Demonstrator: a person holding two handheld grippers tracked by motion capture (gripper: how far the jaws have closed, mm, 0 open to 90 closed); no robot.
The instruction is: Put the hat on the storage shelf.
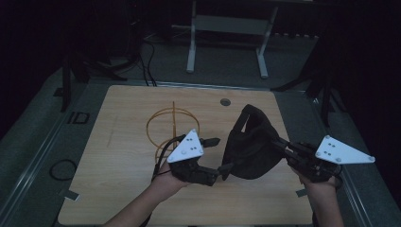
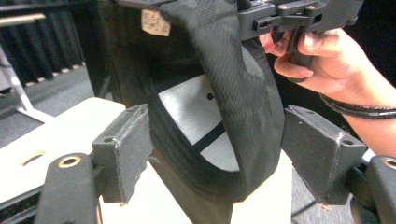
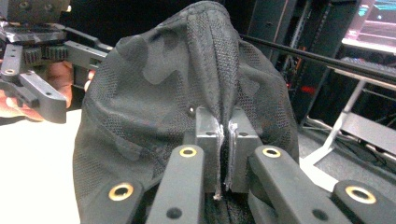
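Table [image 1: 118, 198] space on the left side is mostly bare wood, with a thin wire ring stand [image 1: 171, 126] sitting a bit left of centre, closer to the far edge than the near one. Just in front of it is the left gripper [image 1: 218, 155], jaws standing apart, and from its own camera you can see the black fabric rim passing between the two pads [image 2: 128, 149] without either one pressing on it. So it's loose on that side.

Middle-right is the black cap [image 1: 250, 146], a mesh-looking fabric thing, held up off the wood and hanging between both hands. It sits over the right half of the table, nearer the right edge than the left.

Then the right gripper [image 1: 280, 143], coming in from near the right edge, has its jaws pinched tight on a fold of the cap's fabric [image 3: 224, 135]. Small round hole [image 1: 225, 101] up by the far edge, well apart from everything. Near edge strip in front of the hands is open.
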